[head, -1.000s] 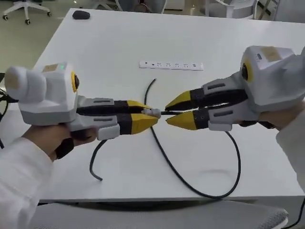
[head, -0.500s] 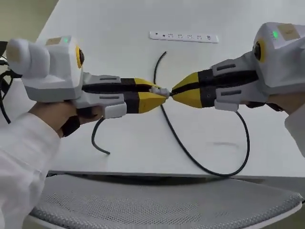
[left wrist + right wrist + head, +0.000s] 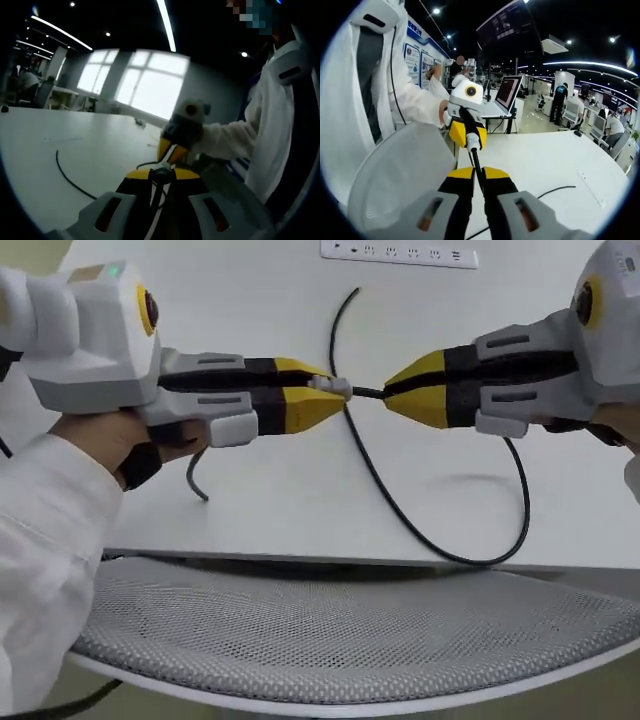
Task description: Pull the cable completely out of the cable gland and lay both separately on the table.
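Observation:
In the head view my left gripper [image 3: 336, 396] is shut on the small grey cable gland [image 3: 330, 386], held level above the table's near edge. My right gripper [image 3: 390, 396] faces it tip to tip and is shut on the black cable [image 3: 400, 515], a short way from the gland. A short bare stretch of cable spans the gap. The rest of the cable loops over the white table [image 3: 250, 490]. The left gripper view has the gland [image 3: 162, 174] between my jaws. In the right gripper view the cable [image 3: 476, 167] runs from my jaws to the gland [image 3: 472, 143].
A white power strip [image 3: 398, 253] lies at the back of the table. A grey mesh chair seat [image 3: 340, 630] sits just below the table's front edge. A person's sleeve [image 3: 40, 540] is at lower left.
My right gripper went from open to shut on the cable. The two grippers have since drawn apart, baring a short length of cable between them. The head camera has tilted down.

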`<action>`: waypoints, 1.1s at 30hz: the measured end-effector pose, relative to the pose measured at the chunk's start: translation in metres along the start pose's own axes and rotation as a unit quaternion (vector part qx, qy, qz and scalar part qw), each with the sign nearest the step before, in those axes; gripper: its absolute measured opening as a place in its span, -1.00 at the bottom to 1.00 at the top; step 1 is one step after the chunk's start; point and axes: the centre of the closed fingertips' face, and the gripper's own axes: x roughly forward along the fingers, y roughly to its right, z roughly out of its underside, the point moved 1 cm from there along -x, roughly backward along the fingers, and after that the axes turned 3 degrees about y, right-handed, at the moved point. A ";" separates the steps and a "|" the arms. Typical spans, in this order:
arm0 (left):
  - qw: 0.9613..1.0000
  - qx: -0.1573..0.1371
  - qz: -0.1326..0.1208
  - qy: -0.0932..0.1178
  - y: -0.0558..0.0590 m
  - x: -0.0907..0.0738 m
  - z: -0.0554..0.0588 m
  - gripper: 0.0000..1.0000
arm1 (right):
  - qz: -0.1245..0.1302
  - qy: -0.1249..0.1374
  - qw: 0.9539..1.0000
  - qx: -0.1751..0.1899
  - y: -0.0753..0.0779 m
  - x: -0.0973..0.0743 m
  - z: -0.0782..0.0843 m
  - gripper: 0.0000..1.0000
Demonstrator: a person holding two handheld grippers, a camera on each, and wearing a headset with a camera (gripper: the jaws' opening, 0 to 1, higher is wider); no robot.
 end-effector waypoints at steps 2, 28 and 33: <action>1.000 0.000 0.001 -0.001 0.000 0.000 0.001 -0.68 | 0.000 -0.003 1.000 -0.001 -0.001 0.000 0.002 -0.92; 1.000 0.012 -0.020 -0.009 0.008 -0.007 -0.012 -0.68 | 0.042 -0.057 0.998 0.000 0.014 -0.048 0.033 -0.94; 1.000 0.008 -0.030 0.000 0.008 -0.006 -0.025 -0.68 | 0.048 -0.061 0.997 0.008 0.019 -0.059 0.028 -0.94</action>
